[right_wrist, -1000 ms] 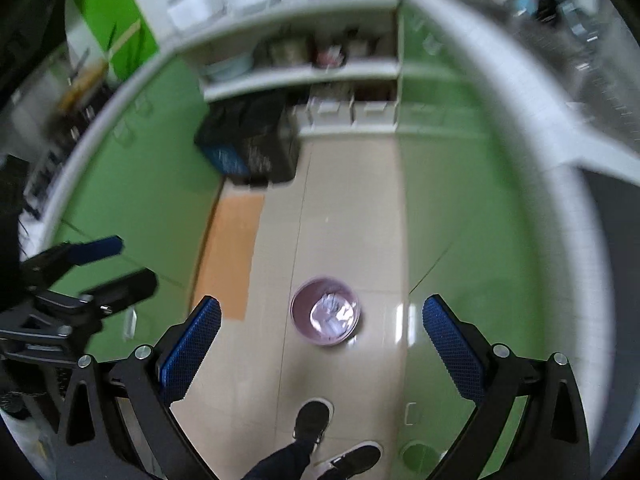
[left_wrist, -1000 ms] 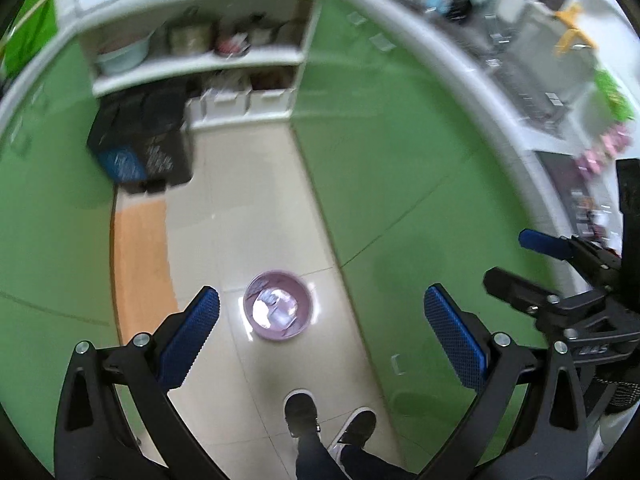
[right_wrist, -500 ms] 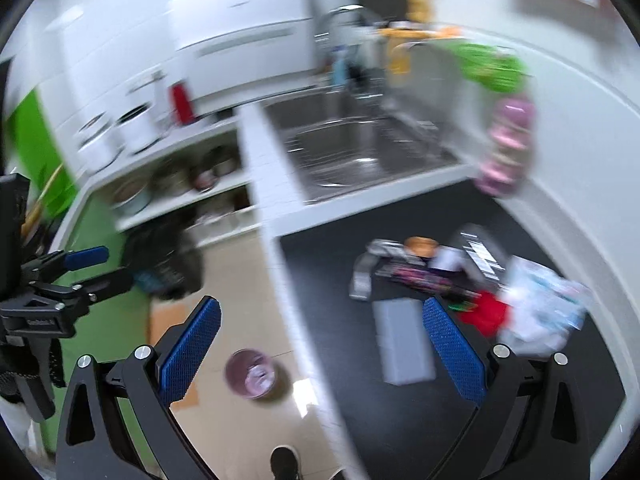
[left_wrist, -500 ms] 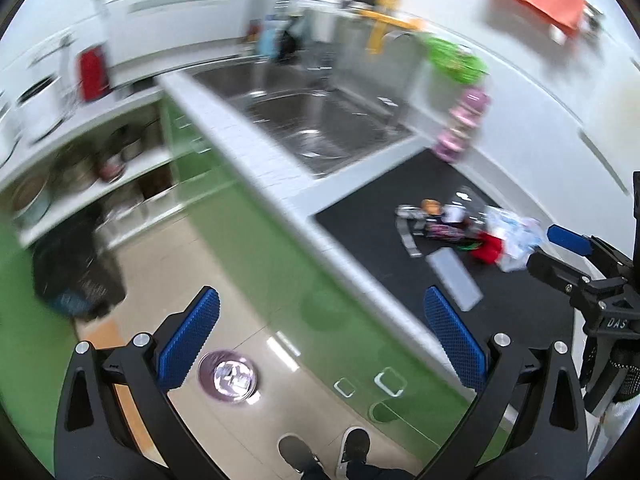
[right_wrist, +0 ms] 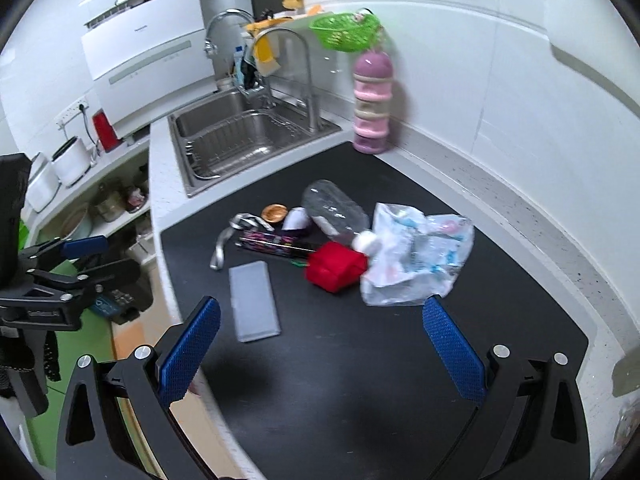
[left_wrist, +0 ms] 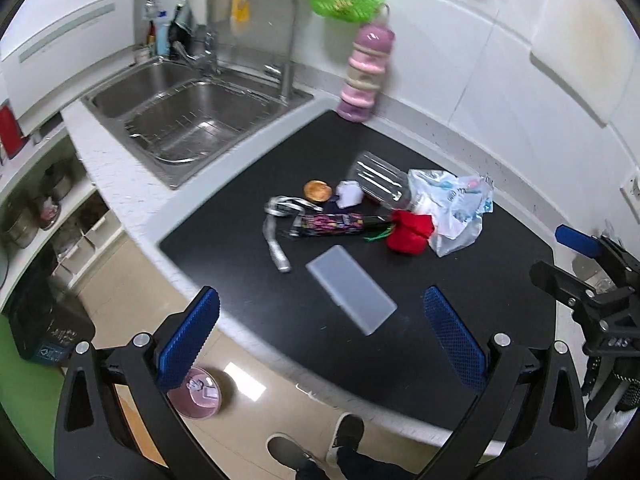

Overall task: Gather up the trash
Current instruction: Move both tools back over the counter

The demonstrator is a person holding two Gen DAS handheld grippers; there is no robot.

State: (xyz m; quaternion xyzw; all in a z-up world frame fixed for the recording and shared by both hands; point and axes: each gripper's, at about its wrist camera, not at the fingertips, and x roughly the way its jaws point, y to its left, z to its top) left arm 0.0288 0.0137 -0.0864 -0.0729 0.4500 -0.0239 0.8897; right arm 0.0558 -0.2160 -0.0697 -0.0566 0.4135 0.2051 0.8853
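Note:
Trash lies in a heap on the black counter mat (left_wrist: 460, 280) (right_wrist: 360, 360): a crumpled plastic bag (left_wrist: 454, 208) (right_wrist: 416, 256), a clear plastic bottle (left_wrist: 380, 182) (right_wrist: 332, 206), a red crumpled piece (left_wrist: 410, 232) (right_wrist: 334, 266), a dark printed wrapper (left_wrist: 332, 224) (right_wrist: 272, 240), a silver strip (left_wrist: 276, 240) (right_wrist: 220, 248), an orange lid (left_wrist: 317, 191) (right_wrist: 274, 213) and a flat translucent case (left_wrist: 350, 288) (right_wrist: 254, 300). My left gripper (left_wrist: 320, 336) and right gripper (right_wrist: 320, 348) are both open and empty, held above the mat's near edge. A pink bin (left_wrist: 196, 392) stands on the floor below.
A steel double sink (left_wrist: 192, 112) (right_wrist: 240, 136) with taps lies left of the mat. A pink stacked container (left_wrist: 364, 72) (right_wrist: 372, 104) stands at the wall under a green basket (right_wrist: 346, 32). Open shelves (right_wrist: 100, 200) and a black crate (left_wrist: 44, 332) sit lower left.
Both views have swung up from the floor and pink bin to the counter. The trash heap now sits in the middle of both views. Both grippers stay open and empty.

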